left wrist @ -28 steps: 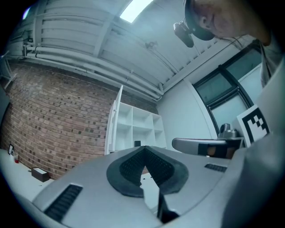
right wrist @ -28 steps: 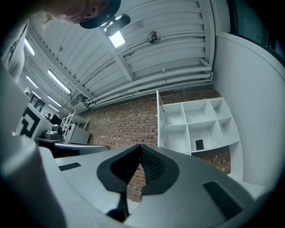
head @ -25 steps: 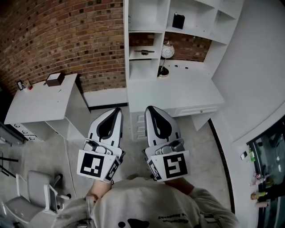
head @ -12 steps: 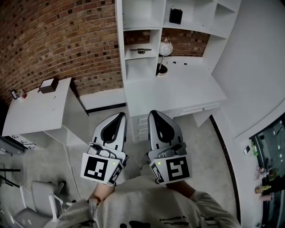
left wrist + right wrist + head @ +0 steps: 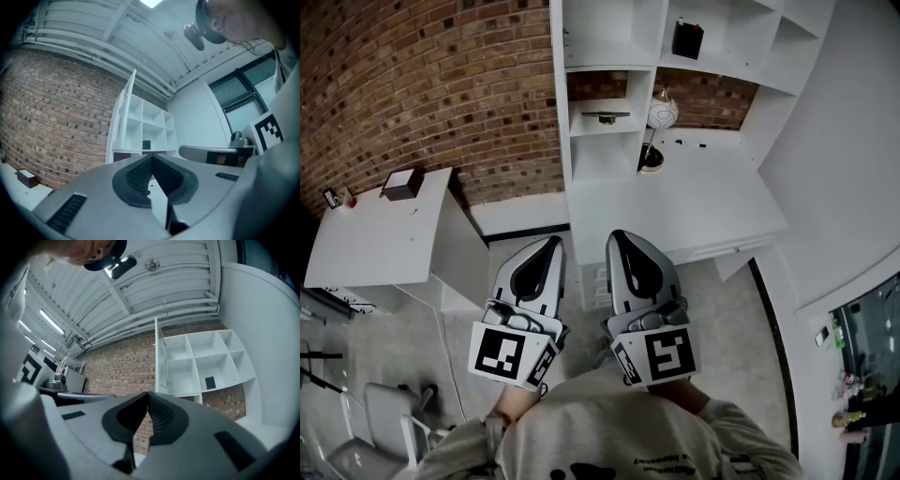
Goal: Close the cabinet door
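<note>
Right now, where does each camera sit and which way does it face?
Head view: on the person's head, facing steeply down at left gripper, right gripper, grey sweatshirt.
Left gripper view: on that gripper, along its shut jaws toward the white shelf cabinet.
Right gripper view: likewise, toward the cabinet's open white door.
Both gripper views share that cabinet.

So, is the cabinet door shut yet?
No, the cabinet door juts out edge-on from the left side of the shelves, swung open.

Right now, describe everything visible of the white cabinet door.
The tall white cabinet door is a flat, smooth panel, upright and swung open, seen edge-on at the left edge of the white open-shelf unit, beside the red brick wall. A slim vertical handle runs along it. Nothing else touches it.
</note>
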### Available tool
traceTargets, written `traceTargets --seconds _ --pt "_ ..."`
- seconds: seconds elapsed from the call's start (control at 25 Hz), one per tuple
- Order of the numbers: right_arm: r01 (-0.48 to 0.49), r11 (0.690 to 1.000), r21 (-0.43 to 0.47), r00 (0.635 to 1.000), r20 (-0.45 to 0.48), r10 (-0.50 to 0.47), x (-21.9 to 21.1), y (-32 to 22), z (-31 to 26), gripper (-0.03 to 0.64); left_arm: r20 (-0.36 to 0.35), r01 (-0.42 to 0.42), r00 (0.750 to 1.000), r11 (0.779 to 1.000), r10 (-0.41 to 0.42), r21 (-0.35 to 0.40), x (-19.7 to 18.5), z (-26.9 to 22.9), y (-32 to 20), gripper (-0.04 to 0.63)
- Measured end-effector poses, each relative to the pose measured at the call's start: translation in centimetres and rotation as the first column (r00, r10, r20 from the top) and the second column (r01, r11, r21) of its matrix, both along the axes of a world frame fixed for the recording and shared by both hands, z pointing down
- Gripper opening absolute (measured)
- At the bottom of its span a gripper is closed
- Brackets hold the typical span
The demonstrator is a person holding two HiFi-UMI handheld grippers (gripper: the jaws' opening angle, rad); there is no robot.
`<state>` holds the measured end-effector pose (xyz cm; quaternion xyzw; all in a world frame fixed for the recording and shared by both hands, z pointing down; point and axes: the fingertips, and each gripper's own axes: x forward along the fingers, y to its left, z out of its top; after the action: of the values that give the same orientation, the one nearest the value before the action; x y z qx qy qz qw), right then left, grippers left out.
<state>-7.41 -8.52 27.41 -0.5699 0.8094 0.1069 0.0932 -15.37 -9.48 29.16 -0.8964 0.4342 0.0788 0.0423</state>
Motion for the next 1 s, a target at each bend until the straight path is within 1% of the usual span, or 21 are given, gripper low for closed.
traceTargets --seconds 0.2,0.36,0.52,0.68,0.84,1.0 --pt "0.041 0.999 0.029 0.999 -0.011 -0.041 1.1 -5.2 -1.5 0.018 -0.007 0.029 1.0 0.999 -0.029 0.027 1.4 -1.3 -4.8 0.006" --pt "0.09 0.995 0.053 0.996 -0.021 -0.089 1.7 -8.6 -2.3 0.018 -0.011 0.071 0.997 0.996 -0.07 0.046 2.3 -2.0 -8.0 0.008" --pt "0.139 0.989 0.045 0.99 -0.018 -0.138 2.4 -11.7 -2.0 0.018 -0.007 0.115 0.993 0.992 -0.115 0.047 3.1 -1.9 -10.6 0.008" --pt "0.179 0.983 0.031 0.984 -0.005 -0.179 2.9 -13.6 -1.4 0.018 0.0 0.145 0.989 0.988 -0.145 0.053 3.8 -1.8 -12.0 0.008" --pt "0.21 0.978 0.015 0.978 -0.006 -0.21 2.0 -14.5 -0.5 0.018 0.003 0.157 0.988 0.986 -0.157 0.056 3.5 -1.5 -12.7 0.007" --pt "0.208 0.978 0.027 0.978 -0.029 -0.208 1.5 -15.2 -0.8 0.018 -0.011 0.16 0.987 0.985 -0.159 0.061 2.9 -1.7 -13.5 0.008"
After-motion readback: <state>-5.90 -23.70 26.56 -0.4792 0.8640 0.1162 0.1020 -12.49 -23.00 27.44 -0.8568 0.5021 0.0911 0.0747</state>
